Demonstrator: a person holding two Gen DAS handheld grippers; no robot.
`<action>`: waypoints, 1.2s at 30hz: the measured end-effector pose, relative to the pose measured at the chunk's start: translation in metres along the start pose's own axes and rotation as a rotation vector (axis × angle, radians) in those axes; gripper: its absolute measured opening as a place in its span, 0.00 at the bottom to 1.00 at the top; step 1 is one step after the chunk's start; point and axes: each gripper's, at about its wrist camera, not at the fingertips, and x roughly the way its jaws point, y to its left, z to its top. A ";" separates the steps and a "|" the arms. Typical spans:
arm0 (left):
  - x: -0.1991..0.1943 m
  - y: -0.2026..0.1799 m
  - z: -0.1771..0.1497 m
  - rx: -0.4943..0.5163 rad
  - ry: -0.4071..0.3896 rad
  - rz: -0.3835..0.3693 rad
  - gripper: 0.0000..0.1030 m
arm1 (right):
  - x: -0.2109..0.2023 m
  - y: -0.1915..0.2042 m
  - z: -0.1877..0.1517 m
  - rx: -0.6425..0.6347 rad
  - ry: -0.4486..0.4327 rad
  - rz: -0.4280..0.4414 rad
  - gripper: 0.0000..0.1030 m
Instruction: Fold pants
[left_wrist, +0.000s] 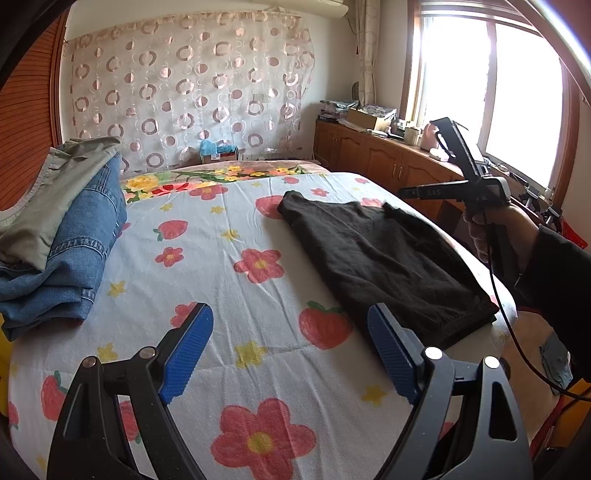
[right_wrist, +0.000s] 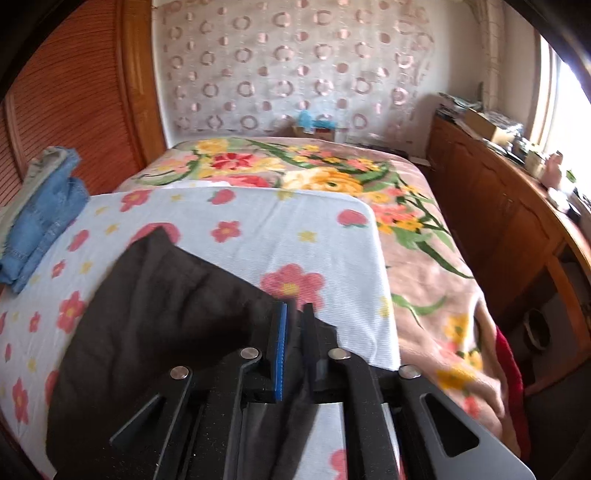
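While the right gripper (right_wrist: 293, 325) pinches the black pants (left_wrist: 384, 258) at the bed's (left_wrist: 229, 229) right edge to fold them, the left gripper (left_wrist: 290, 343) hangs wide open, empty.

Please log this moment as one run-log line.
left claw open, empty | right claw shut on black fabric pants | pants on floral sheet
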 end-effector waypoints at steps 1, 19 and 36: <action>0.001 0.000 -0.001 0.000 0.002 0.000 0.84 | -0.002 -0.003 -0.001 0.014 -0.002 0.016 0.26; 0.011 -0.013 -0.005 0.016 0.036 -0.027 0.84 | -0.017 0.002 -0.028 -0.017 0.038 0.096 0.26; 0.022 -0.037 -0.016 0.043 0.077 -0.057 0.84 | -0.088 0.010 -0.103 0.050 0.010 0.155 0.26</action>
